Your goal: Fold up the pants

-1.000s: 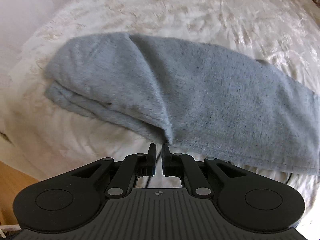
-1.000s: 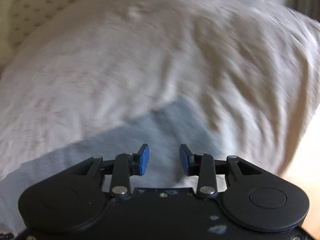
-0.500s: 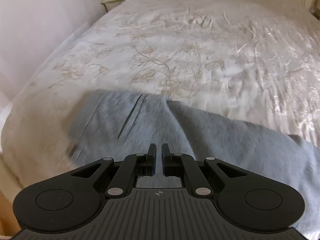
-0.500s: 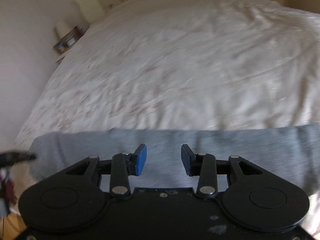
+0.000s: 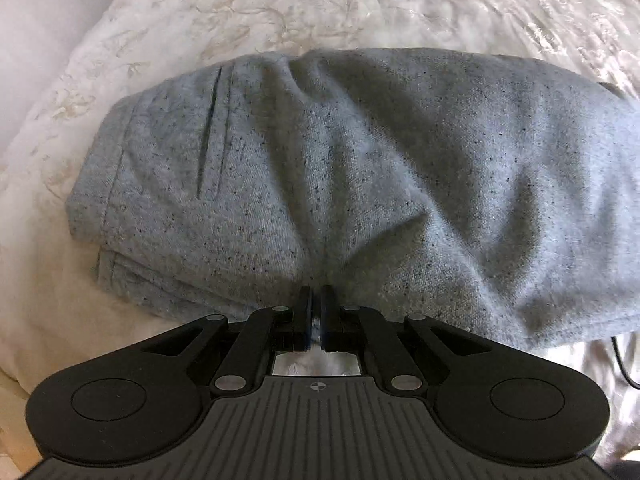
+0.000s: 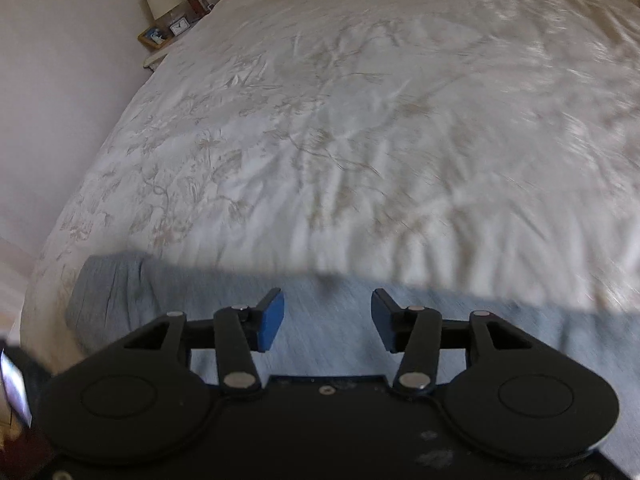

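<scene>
Left wrist view shows our left tongs (image 5: 316, 312) clamped shut on a pinch of the near edge of the grey pants (image 5: 360, 184), which lie doubled in a thick bundle on the white embroidered bed (image 5: 320, 8). Right wrist view has our right tongs (image 6: 327, 320) opening over the same cloth with nothing between the pads, the bed stretching beyond to a nightstand (image 6: 168, 32). We judge a fold is under way; next we should take a second edge.
</scene>
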A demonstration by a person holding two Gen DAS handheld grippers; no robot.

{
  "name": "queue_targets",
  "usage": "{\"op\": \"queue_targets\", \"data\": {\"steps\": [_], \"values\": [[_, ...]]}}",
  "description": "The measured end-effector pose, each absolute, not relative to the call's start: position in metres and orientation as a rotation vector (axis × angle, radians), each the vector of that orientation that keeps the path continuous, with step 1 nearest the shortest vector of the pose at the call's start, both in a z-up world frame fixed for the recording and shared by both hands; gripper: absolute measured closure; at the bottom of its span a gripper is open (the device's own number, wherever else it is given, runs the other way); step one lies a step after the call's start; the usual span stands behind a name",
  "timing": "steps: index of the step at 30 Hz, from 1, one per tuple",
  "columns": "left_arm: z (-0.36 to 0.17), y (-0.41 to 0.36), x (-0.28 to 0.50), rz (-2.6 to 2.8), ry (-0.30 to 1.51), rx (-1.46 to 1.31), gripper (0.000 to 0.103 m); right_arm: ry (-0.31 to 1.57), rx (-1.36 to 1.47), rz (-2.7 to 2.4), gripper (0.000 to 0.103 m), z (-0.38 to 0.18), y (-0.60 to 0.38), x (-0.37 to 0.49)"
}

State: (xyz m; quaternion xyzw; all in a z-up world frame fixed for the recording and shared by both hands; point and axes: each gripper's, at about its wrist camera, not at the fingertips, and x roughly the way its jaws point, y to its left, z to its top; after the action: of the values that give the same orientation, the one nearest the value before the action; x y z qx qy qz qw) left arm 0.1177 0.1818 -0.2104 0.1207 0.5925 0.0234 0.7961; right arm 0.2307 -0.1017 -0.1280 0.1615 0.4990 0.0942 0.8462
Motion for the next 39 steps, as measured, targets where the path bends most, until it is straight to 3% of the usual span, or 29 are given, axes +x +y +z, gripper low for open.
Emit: {"op": "queue_targets", "data": {"steps": [6, 10, 11, 12, 13, 16, 21, 30, 35, 37, 39], "values": [[-0.208, 0.206, 0.129, -0.031, 1.340, 0.174, 0.100, 1.159, 0.396, 0.207, 0.043, -0.169, -0.074, 0.302], [-0.203, 0.211, 0.139, -0.100, 1.367, 0.202, 0.100, 1.319, 0.415, 0.208, 0.045, -0.203, -0.067, 0.323], [-0.198, 0.212, 0.145, -0.118, 1.370, 0.196, 0.100, 1.358, 0.444, 0.234, 0.059, -0.207, -0.071, 0.320], [-0.191, 0.215, 0.150, -0.138, 1.367, 0.177, 0.100, 1.374, 0.478, 0.265, 0.091, -0.210, -0.073, 0.318], [-0.182, 0.219, 0.158, -0.163, 1.357, 0.150, 0.100, 1.376, 0.520, 0.305, 0.100, -0.210, -0.076, 0.314], [-0.151, 0.221, 0.175, -0.230, 1.283, 0.088, 0.099, 1.318, 0.570, 0.403, 0.101, -0.196, -0.077, 0.296], [-0.120, 0.211, 0.228, -0.268, 1.138, 0.078, 0.100, 1.212, 0.420, 0.454, 0.101, -0.168, -0.056, 0.252], [-0.168, 0.165, 0.308, -0.242, 1.179, 0.132, 0.099, 1.166, 0.450, 0.338, 0.093, -0.160, -0.055, 0.233], [-0.213, 0.160, 0.283, -0.321, 1.341, 0.213, 0.099, 1.139, 0.448, 0.302, 0.092, -0.154, -0.063, 0.248], [-0.209, 0.165, 0.250, -0.336, 1.296, 0.244, 0.099, 1.133, 0.450, 0.298, 0.092, -0.151, -0.067, 0.254], [-0.201, 0.170, 0.218, -0.361, 1.238, 0.274, 0.100, 1.132, 0.446, 0.294, 0.083, -0.150, -0.070, 0.261]]}}
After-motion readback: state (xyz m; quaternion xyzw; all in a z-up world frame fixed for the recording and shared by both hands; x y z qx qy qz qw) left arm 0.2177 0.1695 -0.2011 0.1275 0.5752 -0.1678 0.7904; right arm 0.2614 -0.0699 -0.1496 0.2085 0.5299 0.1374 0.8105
